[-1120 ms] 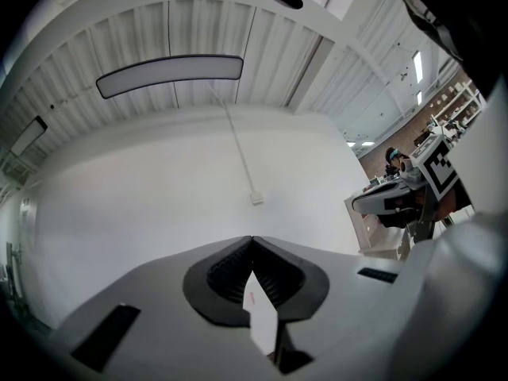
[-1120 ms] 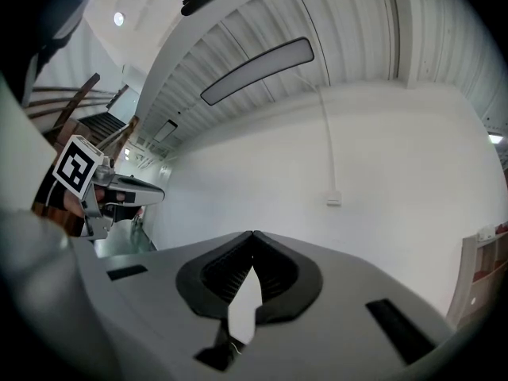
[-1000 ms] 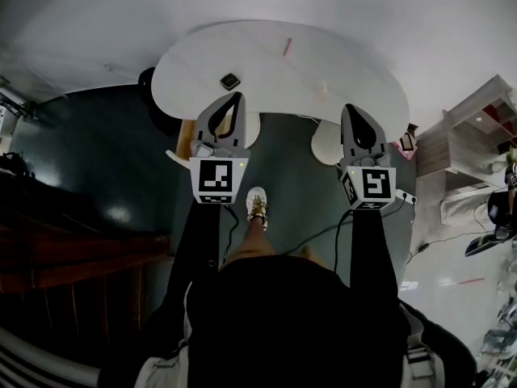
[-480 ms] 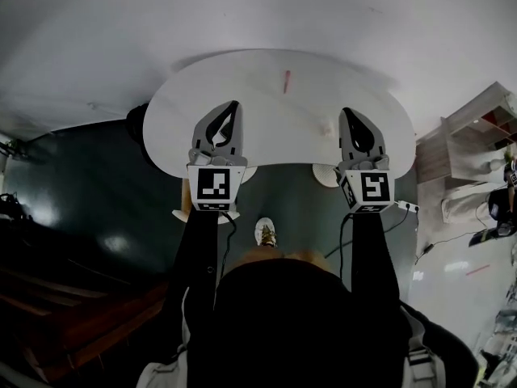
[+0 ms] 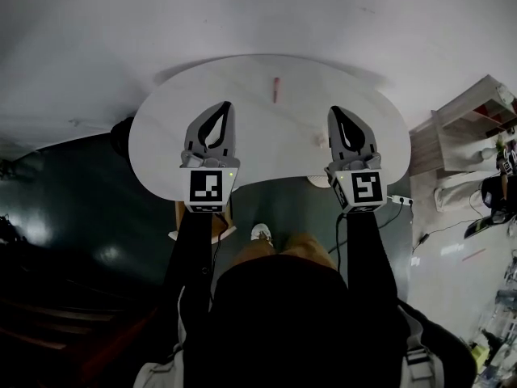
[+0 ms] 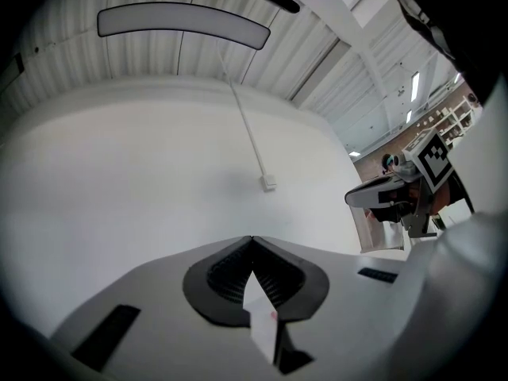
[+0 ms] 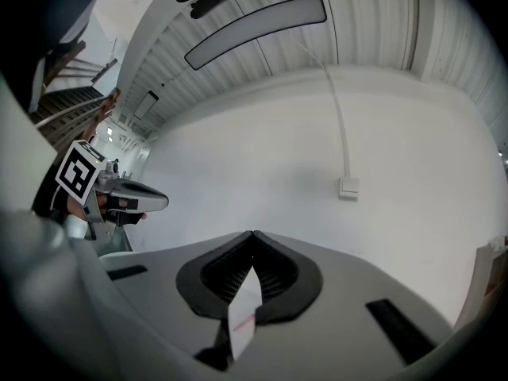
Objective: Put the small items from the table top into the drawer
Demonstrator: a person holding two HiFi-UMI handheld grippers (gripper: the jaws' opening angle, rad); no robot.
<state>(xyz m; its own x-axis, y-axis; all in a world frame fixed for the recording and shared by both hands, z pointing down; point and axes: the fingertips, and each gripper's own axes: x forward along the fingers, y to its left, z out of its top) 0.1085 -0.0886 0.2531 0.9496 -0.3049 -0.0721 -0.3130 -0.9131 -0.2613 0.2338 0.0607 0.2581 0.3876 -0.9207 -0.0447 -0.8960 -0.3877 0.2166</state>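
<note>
A white rounded table (image 5: 258,160) lies below me in the head view. A small pink stick-like item (image 5: 275,89) rests near its far edge, and a small pale item (image 5: 321,139) sits just left of my right gripper. My left gripper (image 5: 224,105) hovers over the table's left half and my right gripper (image 5: 336,110) over its right half. Both are shut with nothing between the jaws. The left gripper view shows closed jaws (image 6: 252,238) pointing at a white wall. The right gripper view shows the same, with closed jaws (image 7: 252,233).
A wood-coloured unit (image 5: 178,217) shows under the table's near left edge, mostly hidden by my left arm. A shelf (image 5: 464,124) stands at the right, and a power strip (image 5: 401,201) lies on the floor. A wall switch (image 6: 269,183) is ahead.
Both grippers have moved forward from the table's near edge to over its top. The black item seen a second ago is now out of sight behind the left gripper.
</note>
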